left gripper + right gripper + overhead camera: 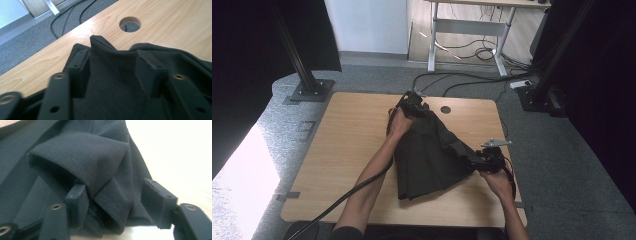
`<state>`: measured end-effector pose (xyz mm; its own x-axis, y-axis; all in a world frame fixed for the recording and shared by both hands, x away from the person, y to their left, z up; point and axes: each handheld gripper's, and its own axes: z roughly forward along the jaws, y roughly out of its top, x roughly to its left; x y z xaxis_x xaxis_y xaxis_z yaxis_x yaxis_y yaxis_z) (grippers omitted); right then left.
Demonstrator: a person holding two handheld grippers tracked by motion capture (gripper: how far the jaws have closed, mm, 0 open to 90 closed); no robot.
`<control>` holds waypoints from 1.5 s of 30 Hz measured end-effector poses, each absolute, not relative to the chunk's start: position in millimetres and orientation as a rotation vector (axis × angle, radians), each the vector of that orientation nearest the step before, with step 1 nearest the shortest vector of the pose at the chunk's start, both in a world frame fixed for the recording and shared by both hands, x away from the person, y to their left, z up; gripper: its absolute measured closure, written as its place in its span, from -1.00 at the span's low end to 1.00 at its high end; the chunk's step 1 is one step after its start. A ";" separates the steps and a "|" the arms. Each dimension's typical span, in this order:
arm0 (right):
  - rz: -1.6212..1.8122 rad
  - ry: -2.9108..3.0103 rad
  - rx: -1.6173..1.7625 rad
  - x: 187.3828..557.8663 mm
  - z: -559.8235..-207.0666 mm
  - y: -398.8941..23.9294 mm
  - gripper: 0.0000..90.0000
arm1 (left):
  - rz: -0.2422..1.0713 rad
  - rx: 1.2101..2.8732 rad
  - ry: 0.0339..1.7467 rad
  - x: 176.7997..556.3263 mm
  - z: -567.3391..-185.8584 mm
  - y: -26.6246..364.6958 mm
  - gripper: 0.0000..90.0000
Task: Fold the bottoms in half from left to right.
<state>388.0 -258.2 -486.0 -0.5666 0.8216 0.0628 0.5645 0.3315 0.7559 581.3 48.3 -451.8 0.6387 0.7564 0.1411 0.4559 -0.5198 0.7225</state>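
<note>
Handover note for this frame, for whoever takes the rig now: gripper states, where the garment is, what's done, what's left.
Left gripper: jaws open, dark garment edge lying between them, not pinched.
Right gripper: jaws open, a folded hem bunched between them.
Garment: lies roughly folded on the wooden table, far corner near the table's round hole.
Done: cloth set down, both grips let go.
Left: likely draw both grippers clear, then smooth or fold again.

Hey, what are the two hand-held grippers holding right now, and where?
Nothing. Both stand open around edges of the dark garment, cloth loose between their jaws.
</note>
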 end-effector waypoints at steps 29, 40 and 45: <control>0.919 2.412 1.191 378.8 -525.9 -175.0 0.88 | 0.442 2.317 0.838 415.9 -534.9 102.5 -0.84; 0.871 2.166 1.299 400.9 -469.9 -243.9 0.94 | 0.408 2.292 0.871 421.3 -540.2 109.7 -0.85; 0.876 2.108 1.389 417.7 -475.5 -271.3 0.92 | 0.406 2.288 0.879 423.5 -540.5 112.8 -0.86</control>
<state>417.7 -271.3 -475.5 -0.3809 0.9240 -0.0346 0.6276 0.2858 0.7242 423.5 112.8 -540.5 0.7280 0.6835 0.0533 0.4840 -0.5676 0.6660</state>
